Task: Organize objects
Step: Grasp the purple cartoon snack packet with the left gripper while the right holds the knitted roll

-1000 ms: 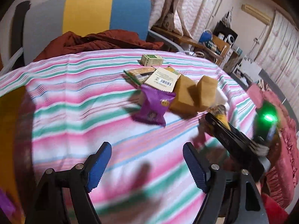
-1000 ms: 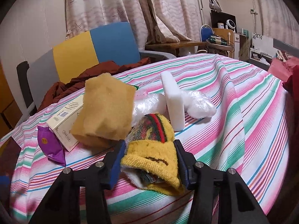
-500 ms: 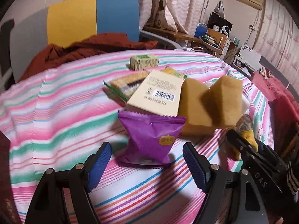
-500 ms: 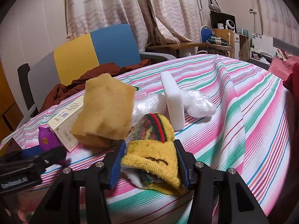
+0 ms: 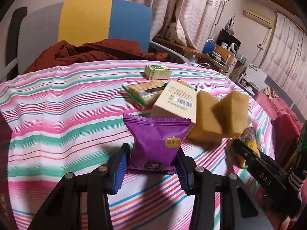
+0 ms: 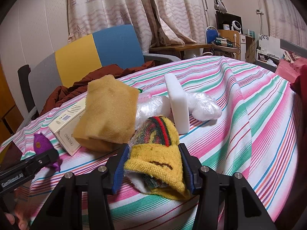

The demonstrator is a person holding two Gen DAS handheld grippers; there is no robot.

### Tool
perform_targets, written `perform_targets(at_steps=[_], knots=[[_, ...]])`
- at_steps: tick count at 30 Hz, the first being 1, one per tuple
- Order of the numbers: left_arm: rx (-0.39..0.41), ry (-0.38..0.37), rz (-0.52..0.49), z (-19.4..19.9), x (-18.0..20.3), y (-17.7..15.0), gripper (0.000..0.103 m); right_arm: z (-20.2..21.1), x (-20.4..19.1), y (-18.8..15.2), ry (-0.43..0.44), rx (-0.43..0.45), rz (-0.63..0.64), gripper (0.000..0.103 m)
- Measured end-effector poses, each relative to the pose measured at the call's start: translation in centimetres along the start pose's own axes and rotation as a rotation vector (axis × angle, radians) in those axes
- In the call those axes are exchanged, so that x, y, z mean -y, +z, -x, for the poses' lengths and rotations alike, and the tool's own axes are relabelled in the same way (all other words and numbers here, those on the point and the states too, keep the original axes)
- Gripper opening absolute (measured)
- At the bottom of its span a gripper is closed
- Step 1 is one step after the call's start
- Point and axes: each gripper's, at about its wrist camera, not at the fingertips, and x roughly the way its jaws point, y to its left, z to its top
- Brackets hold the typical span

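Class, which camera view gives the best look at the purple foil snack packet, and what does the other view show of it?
The left wrist view: the purple foil snack packet fills the centre, whole and facing the camera, between the closing left tool. The right wrist view shows only a small purple corner at the left edge, partly hidden behind that tool.

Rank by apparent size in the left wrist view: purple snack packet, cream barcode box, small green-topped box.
1. purple snack packet, though it sits nearest the camera, which inflates it.
2. cream barcode box, partly hidden behind the packet.
3. small green-topped box, farthest away.
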Motion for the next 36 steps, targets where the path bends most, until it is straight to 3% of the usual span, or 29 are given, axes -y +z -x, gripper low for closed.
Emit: perform_targets(at_steps=[8, 15, 27, 34, 36], knots=[[0.049, 0.009, 0.069, 1.8, -1.7, -1.0, 0.043, 1.1, -0.6, -0.2, -0.007, 0.048, 0.031, 0.046], [0.085, 0.009, 0.085, 3.0, -2.2, -1.8, 0.042, 1.7, -2.6, -0.8, -0.015, 0.075, 0.144, 0.042], [0.096, -0.007, 0.144, 3.6, -3.8, -2.4, 0.042, 2.8, -4.3, -1.5, 0.086, 0.0, 0.129, 0.041], [0.042, -0.018, 0.18, 2.8, -4.5, -2.5, 0.042, 4.3, -6.0, -1.6, 0.14, -0.01, 0.132, 0.041], [0.03, -0.008, 0.154, 2.6, -3.9, -2.3, 0.05, 4.5, -6.1, -1.6, 0.133, -0.008, 0.14, 0.041]])
